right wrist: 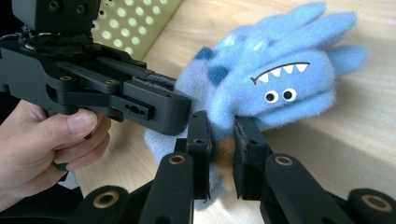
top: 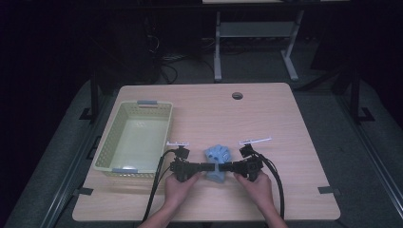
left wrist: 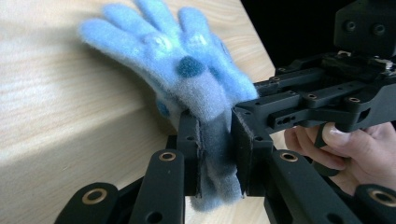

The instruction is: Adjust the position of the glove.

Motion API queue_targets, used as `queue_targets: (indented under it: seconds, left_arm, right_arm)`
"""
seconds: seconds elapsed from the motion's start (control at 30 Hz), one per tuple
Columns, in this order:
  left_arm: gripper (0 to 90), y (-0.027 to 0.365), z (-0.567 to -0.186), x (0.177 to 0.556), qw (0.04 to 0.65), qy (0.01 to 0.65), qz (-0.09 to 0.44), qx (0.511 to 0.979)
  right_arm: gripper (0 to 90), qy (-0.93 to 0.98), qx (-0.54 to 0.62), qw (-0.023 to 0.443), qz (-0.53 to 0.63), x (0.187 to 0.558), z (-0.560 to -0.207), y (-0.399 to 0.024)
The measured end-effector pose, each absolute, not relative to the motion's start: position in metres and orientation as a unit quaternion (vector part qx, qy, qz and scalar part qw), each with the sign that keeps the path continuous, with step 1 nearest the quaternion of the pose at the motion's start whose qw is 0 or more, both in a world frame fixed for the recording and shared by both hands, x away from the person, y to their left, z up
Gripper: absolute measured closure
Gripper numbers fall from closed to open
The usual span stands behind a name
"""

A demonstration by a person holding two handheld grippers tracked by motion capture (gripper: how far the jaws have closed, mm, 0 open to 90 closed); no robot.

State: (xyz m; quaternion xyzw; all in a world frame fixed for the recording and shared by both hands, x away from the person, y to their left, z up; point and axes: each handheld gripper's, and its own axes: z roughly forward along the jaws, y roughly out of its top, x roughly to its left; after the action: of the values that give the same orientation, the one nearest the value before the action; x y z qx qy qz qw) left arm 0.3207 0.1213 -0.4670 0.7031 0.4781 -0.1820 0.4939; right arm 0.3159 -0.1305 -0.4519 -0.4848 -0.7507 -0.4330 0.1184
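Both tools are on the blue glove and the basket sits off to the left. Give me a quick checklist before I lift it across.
1. Left tool shut on the glove cuff: ok.
2. Right tool shut on the glove: ok.
3. Each tool pinches one layer or both: cannot tell.
4. Basket empty: ok, nothing seen inside.
5. Table between glove and basket clear: ok.
6. Cables clear of the basket: cannot tell, the left one runs close by its near corner.

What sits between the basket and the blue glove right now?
The left tongs and the hand holding them; the high view shows them over bare table between the basket and the glove, which both tongs pinch.
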Motion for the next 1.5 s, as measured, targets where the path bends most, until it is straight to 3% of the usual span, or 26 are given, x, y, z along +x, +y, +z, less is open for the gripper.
queue_targets:
  seconds: [1.0, 1.5]
  left_arm:
    - [72.9, 0.164, -0.395, 0.325, 0.536, 0.436, -0.135, 0.710]
    - [72.9, 0.191, -0.381, 0.328, 0.542, 0.443, -0.125, 0.703]
  right_arm:
    - [78.6, -0.765, -0.419, 0.083, -0.481, 0.327, -0.383, -0.097]
    - [78.6, -0.775, -0.401, 0.085, -0.481, 0.338, -0.367, -0.068]
